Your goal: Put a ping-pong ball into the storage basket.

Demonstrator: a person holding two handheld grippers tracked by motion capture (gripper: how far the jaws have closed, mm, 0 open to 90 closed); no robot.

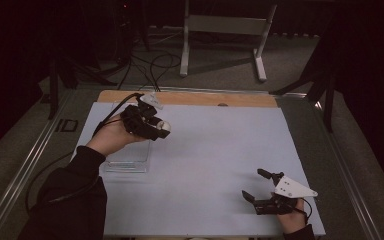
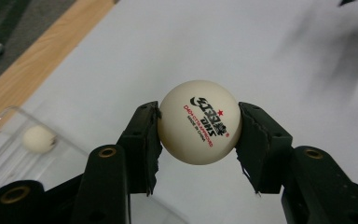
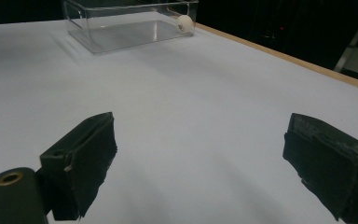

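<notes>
Transport appears to be the step in hand: a ball (image 2: 199, 122) is clamped between the pads of the left gripper (image 1: 156, 127) and is held above the table, just beside a clear box (image 1: 128, 159). A second ball (image 3: 184, 22) is seen inside the box, at its far end. Whether the held ball is being carried to or from the box cannot be told. If it is to be dropped in, a short shift over the rim is called for. The right gripper (image 1: 256, 184) is held wide, with nothing between its jaws, well apart. The table (image 1: 215, 150) is covered in pale sheet; a wooden edge (image 1: 190, 98) is shown beyond, and dark floor with cables (image 1: 150, 67).
</notes>
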